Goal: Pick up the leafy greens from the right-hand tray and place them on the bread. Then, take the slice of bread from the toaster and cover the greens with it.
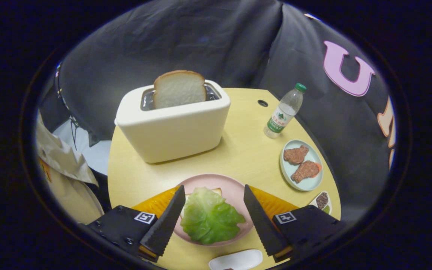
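Note:
A green leaf of lettuce (pixel 209 217) lies on a slice of bread (pixel 216 191) on the pink plate (pixel 234 193); only a corner of that bread peeks out behind the leaf. My gripper (pixel 214 192) hangs open above the plate, one finger on each side of the leaf, touching nothing. Beyond the plate stands a cream toaster (pixel 173 125) with a slice of bread (pixel 179 89) sticking upright out of its slot.
A pale blue plate (pixel 315 182) with two brown meat pieces sits to the right, with a clear water bottle (pixel 285 110) behind it. A small dish of seeds (pixel 323 201) is by the table's right edge. A white dish (pixel 236 259) lies just under the fingers. Folded cloth lies off the table's left edge.

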Action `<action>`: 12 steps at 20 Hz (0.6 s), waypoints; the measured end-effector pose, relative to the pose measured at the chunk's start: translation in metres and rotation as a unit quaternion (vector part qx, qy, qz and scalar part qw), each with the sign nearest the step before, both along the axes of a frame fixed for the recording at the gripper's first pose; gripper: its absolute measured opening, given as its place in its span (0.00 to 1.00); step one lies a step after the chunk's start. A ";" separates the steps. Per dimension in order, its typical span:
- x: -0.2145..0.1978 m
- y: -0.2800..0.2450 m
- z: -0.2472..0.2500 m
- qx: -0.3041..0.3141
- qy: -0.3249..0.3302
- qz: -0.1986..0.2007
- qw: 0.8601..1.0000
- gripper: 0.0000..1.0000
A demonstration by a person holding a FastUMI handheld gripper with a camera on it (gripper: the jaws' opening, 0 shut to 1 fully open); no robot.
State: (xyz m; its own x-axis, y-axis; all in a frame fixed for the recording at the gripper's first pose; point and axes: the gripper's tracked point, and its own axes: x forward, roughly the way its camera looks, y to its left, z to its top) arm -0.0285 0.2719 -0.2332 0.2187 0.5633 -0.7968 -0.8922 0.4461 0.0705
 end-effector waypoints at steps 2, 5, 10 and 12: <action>0.003 0.008 0.015 0.005 -0.002 -0.017 1.000 1.00; 0.008 0.021 0.039 0.013 -0.007 -0.037 0.999 1.00; 0.009 0.057 0.065 0.028 0.016 -0.074 0.997 0.99; 0.011 0.071 0.072 0.031 0.021 -0.089 0.995 0.99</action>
State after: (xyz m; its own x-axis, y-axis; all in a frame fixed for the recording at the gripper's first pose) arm -0.0173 0.3427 -0.1613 0.2864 0.5675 -0.7720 -0.7951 0.5903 0.1390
